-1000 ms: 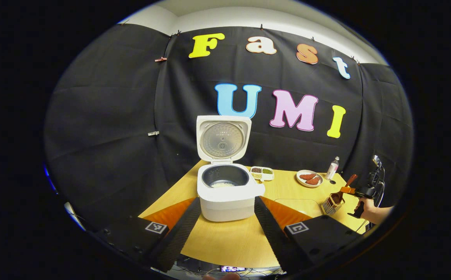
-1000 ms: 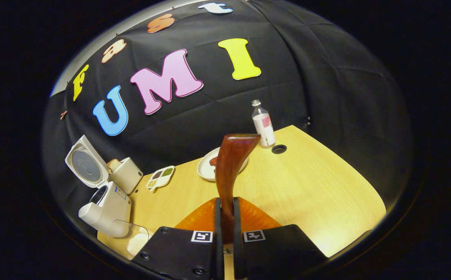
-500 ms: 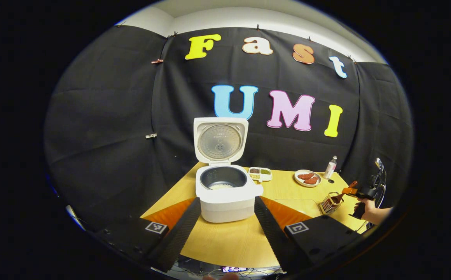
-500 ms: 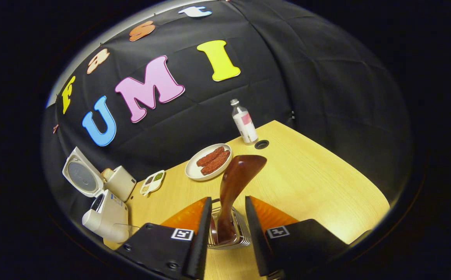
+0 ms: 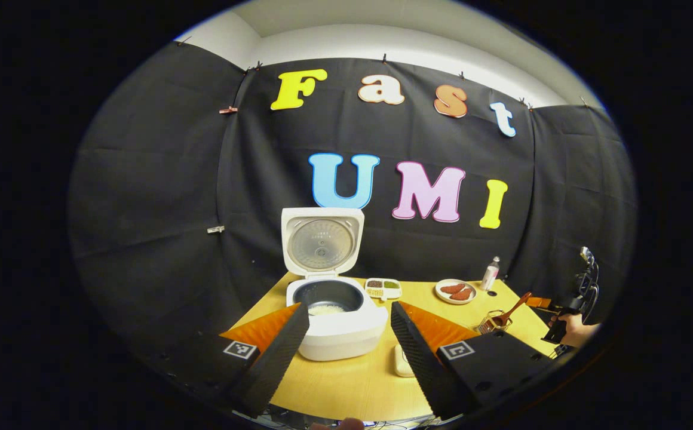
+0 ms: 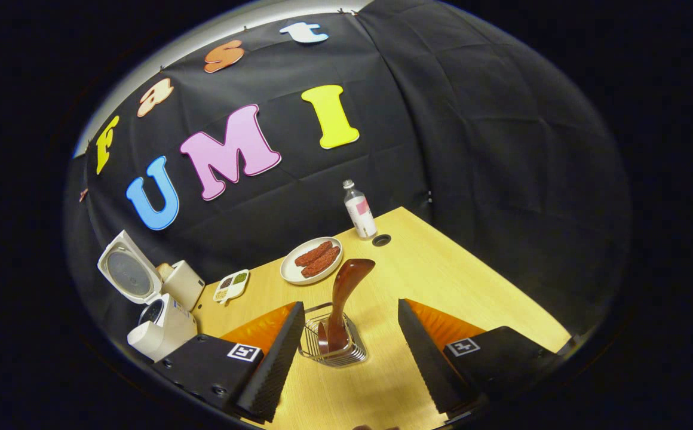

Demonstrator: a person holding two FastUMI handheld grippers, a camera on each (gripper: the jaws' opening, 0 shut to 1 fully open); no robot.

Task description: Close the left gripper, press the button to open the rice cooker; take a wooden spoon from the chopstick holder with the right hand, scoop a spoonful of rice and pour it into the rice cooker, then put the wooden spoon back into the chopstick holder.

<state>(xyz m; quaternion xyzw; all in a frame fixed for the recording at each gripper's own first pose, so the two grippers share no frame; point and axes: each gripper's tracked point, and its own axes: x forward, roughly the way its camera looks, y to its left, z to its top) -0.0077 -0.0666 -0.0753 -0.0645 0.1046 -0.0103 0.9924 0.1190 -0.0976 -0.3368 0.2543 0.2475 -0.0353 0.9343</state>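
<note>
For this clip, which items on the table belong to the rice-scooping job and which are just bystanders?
Job items:
white rice cooker, lid up
brown wooden spoon
wire chopstick holder

Bystanders:
clear plastic bottle
white plate of reddish food
white divided dish of grains

A white plate of reddish-brown pieces sits on the wooden table, near a small bottle by the wall. A divided dish (grains in separate compartments) lies further left.
</note>
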